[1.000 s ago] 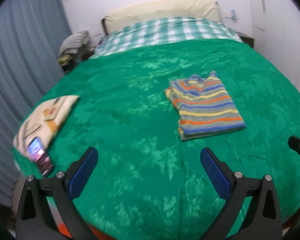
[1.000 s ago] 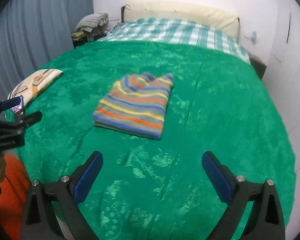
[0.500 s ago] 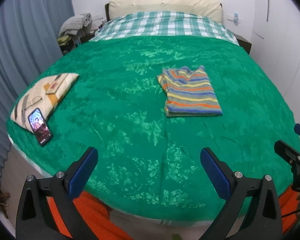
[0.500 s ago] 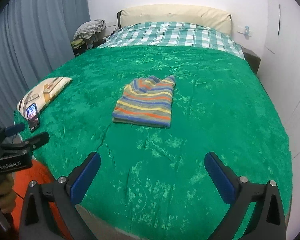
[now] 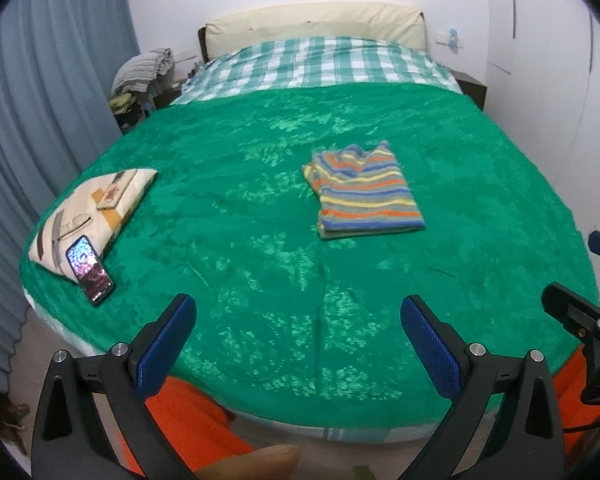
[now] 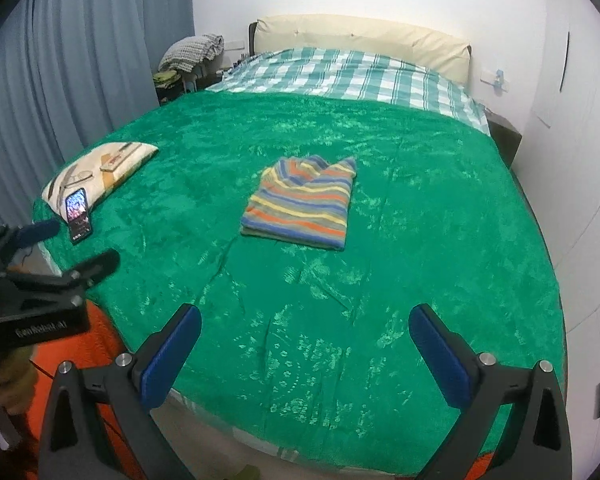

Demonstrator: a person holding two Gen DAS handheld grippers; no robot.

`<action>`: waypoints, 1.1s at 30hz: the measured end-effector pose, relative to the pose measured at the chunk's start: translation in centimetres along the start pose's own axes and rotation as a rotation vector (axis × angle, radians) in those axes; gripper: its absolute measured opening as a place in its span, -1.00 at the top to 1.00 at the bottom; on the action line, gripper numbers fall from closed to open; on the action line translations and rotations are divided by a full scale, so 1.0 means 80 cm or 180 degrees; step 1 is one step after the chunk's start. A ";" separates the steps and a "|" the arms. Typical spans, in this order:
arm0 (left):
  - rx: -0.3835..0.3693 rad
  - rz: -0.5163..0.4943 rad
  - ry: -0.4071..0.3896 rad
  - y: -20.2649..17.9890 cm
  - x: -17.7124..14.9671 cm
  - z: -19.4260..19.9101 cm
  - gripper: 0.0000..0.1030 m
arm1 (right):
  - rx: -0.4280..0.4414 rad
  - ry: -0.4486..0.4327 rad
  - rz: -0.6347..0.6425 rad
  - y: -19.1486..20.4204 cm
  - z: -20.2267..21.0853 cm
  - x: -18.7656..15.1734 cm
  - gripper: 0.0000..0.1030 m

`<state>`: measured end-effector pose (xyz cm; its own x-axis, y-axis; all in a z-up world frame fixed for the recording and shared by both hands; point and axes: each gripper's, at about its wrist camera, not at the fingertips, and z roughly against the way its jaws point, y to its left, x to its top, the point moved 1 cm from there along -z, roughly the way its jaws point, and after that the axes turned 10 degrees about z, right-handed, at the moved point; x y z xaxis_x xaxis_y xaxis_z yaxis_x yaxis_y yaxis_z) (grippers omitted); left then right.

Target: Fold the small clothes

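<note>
Striped shirt (image 5: 364, 192) lies folded mid-bed; my left gripper (image 5: 298, 344) and right gripper (image 6: 304, 354), both wide open and empty, hover at the bed's foot. I judge folding finished; best keep clear.

Folded striped garment (image 5: 362, 192) (edges squared) on green bedspread (image 5: 260, 248).

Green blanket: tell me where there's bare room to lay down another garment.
Free: the near stretch of the green blanket before the folded striped shirt, and its right side. Crowded: the left edge, with the pillow and phone.
</note>
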<state>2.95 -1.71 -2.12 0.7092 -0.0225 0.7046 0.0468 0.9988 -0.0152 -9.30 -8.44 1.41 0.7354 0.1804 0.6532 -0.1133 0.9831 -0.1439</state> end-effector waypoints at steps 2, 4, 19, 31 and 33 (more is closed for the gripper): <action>0.0009 -0.0012 -0.0011 -0.002 0.001 0.008 -0.99 | -0.0019 -0.0010 0.0028 0.003 0.011 0.003 -0.99; 0.0033 -0.0028 -0.0043 -0.004 0.002 0.016 -0.99 | -0.0131 0.0014 0.0081 0.006 0.018 0.004 -0.99; -0.0110 -0.0018 -0.0054 -0.010 0.004 0.028 -0.99 | -0.0213 0.0092 -0.0017 -0.001 0.022 -0.008 -0.99; -0.0127 -0.0089 -0.0103 -0.017 0.000 0.029 -0.99 | -0.0198 0.0083 -0.0037 -0.004 0.019 -0.008 -0.99; -0.0137 -0.0089 -0.0093 -0.017 0.000 0.029 -0.99 | -0.0198 0.0079 -0.0030 -0.004 0.019 -0.008 -0.99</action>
<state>1.27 -2.99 -0.47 0.6863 -0.0484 0.7257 0.0970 0.9950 -0.0254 -10.77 -8.81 2.20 0.7527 0.1696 0.6361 -0.0653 0.9807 -0.1843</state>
